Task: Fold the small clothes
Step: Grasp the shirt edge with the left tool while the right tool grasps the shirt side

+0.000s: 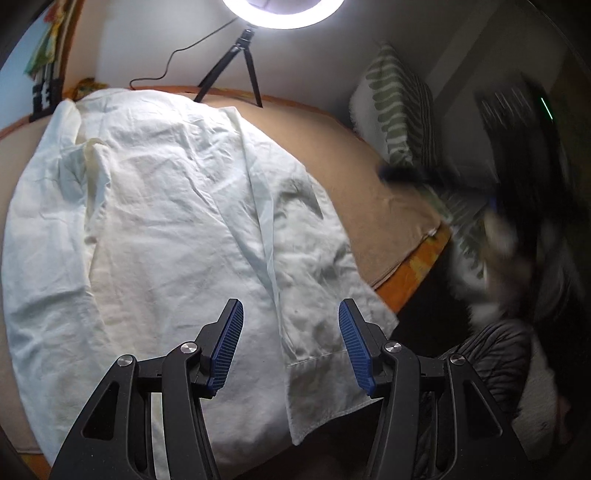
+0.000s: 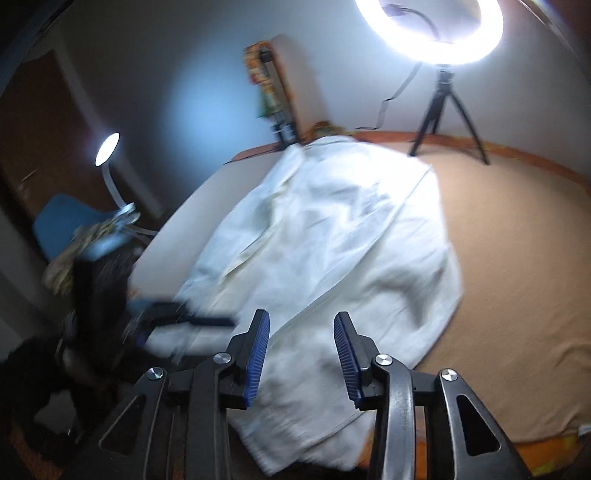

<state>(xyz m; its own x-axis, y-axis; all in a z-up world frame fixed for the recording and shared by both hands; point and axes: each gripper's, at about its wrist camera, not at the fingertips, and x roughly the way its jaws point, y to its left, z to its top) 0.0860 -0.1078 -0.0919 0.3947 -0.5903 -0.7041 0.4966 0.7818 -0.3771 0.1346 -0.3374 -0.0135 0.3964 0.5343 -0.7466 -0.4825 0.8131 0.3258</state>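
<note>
Though spread out on the bed (image 1: 369, 177), lies crumpled: a white shirt (image 1: 166, 206), long axis running from the near edge to the far side by the ring light (image 1: 282, 13). Sits directly ahead of and below both grippers, near hem closest, collar end far.

Left gripper (image 1: 291, 343): jaws wide open, empty, hovering over the near right part of the shirt, a cuffed sleeve end (image 1: 325, 391) just under and between the blue pads. Whether touching cloth, cannot tell. Right gripper (image 2: 301, 356): jaws open too, holding nothing, poised above the near hem (image 2: 295, 435), that view smeared by motion. Appears in the left view only as a dark blur far right, off the bed's edge, so judged the farther from the cloth there; left gripper judged nearer to a grasp, with the sleeve the likely first pick.

Thin woven cotton, limp, heavily creased, a stitched placket seam (image 1: 258, 206) running lengthwise, grey smudges near the right side. Likely to drag and bunch rather than slide flat. Bed cover tan, matte, slightly fuzzy, with an orange patterned border (image 1: 417, 269). Leaf-print pillow (image 1: 399, 110) upright at the far right against the wall. Black tripod legs (image 1: 251, 70) standing on the far bed edge, clear of the shirt. Small lamp (image 2: 107, 149) glowing at left, beyond the bed.
</note>
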